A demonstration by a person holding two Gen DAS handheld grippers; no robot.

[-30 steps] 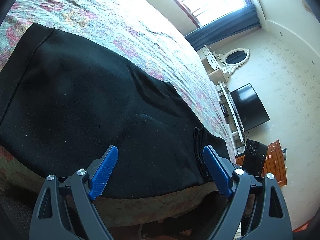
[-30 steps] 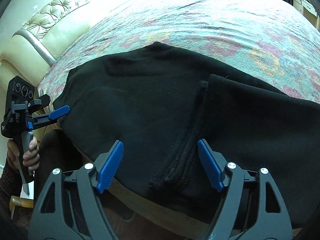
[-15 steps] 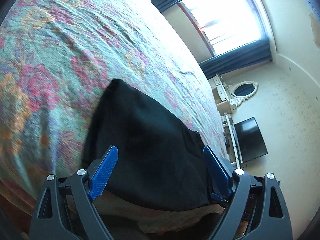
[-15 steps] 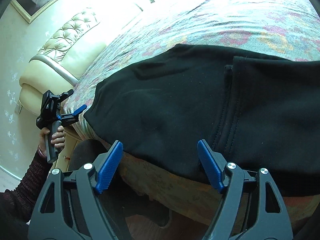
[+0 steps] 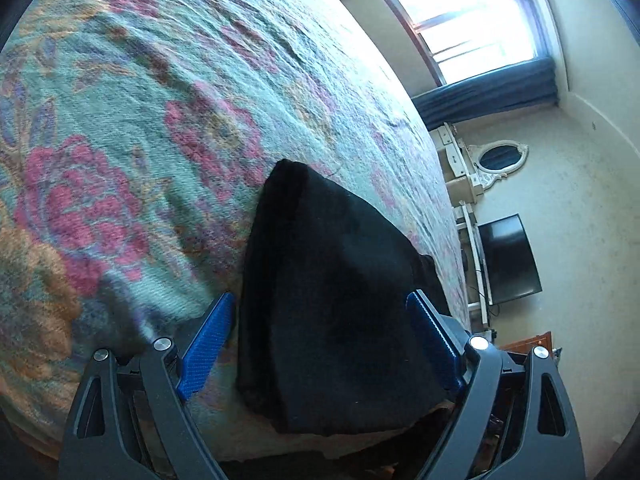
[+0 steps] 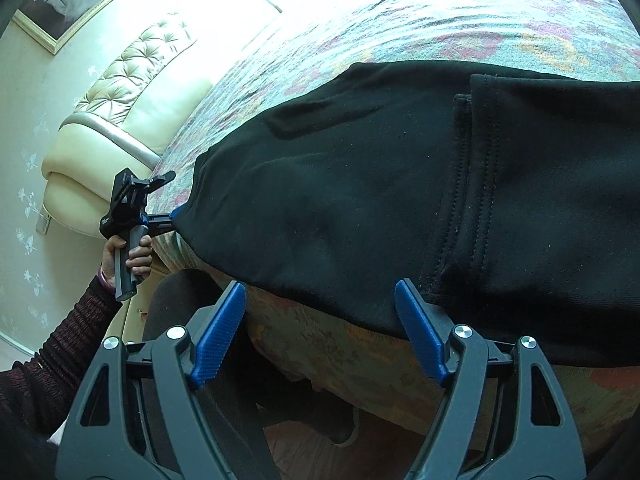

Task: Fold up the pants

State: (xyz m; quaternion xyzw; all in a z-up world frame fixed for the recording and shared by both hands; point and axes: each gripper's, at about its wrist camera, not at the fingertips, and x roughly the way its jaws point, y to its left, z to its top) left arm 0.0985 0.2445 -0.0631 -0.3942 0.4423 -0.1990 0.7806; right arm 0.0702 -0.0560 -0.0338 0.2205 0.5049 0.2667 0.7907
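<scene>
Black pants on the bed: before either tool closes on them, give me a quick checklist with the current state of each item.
1. Left tool open: ok, blue pads wide apart.
2. Cloth between the left pads: ok, the end of the black pants sits in the gap, pads not pressing.
3. Right tool open: ok.
4. Cloth between the right pads: ok, the near hem lies in the gap above the bed edge.
5. Pants flat: not ok, one layer overlaps another at the stitched seam.
6. Pads low enough to catch every layer: cannot tell.
</scene>
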